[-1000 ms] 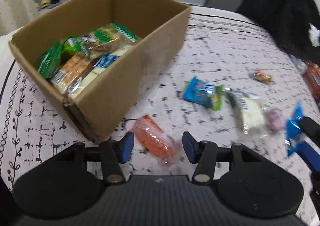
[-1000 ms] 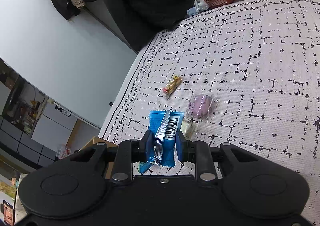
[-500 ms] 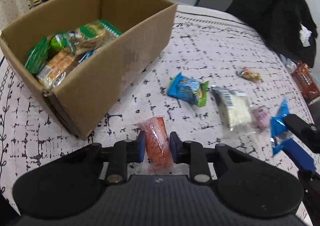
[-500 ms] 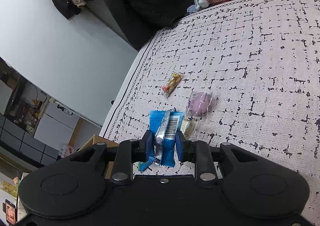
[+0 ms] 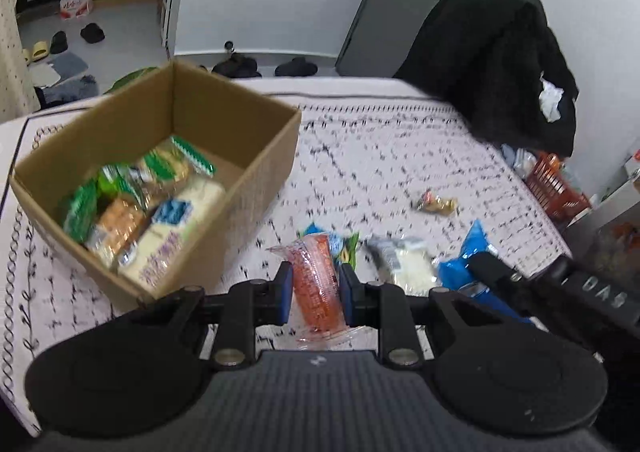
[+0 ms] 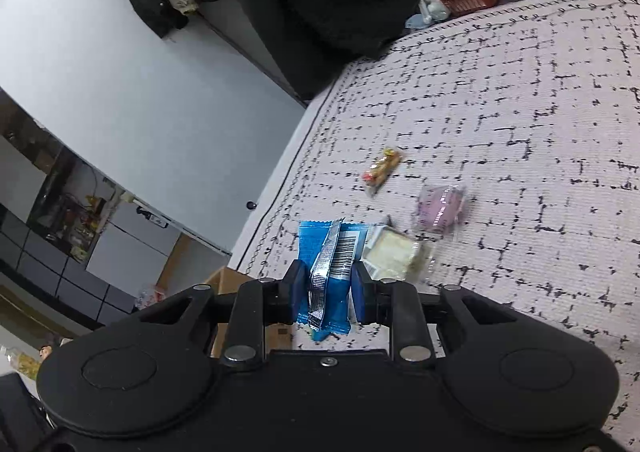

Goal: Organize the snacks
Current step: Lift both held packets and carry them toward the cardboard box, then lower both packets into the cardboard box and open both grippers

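Left tongs [image 5: 312, 288] clamp an orange packet [image 5: 318, 284] across its middle, lifted just right of the cardboard box [image 5: 240, 211]; right tongs [image 6: 325, 286] pinch a blue packet [image 6: 330, 272]. Both wrappers look light, soft and slippery, likely best held mid-body. Farther right of the box, a pale packet [image 5: 404, 264], pink sweet [image 6: 440, 207] and small candy [image 5: 434, 205] lie on the patterned surface [image 5: 380, 155]. The box's near wall stands between packet and pile.

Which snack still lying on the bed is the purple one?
The purple snack in clear wrap, beside the pale square cake. The small candy farther off is red and yellow.
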A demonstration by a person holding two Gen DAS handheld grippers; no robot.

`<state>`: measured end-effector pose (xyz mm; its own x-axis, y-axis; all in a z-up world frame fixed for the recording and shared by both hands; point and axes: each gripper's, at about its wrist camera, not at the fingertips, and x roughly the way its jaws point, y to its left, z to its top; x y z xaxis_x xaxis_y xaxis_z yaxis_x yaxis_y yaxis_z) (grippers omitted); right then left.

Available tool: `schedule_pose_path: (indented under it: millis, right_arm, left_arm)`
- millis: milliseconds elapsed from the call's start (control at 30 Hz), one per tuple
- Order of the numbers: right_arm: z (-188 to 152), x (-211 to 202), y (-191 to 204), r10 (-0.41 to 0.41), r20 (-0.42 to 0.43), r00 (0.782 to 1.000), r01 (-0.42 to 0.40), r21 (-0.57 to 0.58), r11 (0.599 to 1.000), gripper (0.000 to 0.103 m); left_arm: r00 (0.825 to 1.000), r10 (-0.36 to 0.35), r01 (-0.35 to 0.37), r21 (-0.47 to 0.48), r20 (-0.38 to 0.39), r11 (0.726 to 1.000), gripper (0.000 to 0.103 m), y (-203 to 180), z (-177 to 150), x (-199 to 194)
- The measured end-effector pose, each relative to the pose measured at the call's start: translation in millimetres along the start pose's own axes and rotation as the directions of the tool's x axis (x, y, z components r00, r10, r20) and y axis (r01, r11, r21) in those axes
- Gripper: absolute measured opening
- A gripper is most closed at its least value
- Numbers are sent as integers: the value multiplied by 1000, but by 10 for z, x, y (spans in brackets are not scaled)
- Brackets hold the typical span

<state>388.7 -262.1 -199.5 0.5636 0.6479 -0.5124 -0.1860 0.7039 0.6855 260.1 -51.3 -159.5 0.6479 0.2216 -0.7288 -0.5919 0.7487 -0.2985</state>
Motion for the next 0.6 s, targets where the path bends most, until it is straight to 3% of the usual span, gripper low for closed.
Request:
schedule_pose_path:
  millis: [600]
  right_arm:
    - [-200, 157, 620, 93, 3, 996, -92, -108, 990, 25]
  left_arm:
    - [997, -6, 7, -17, 77, 1000, 23, 533, 597, -361]
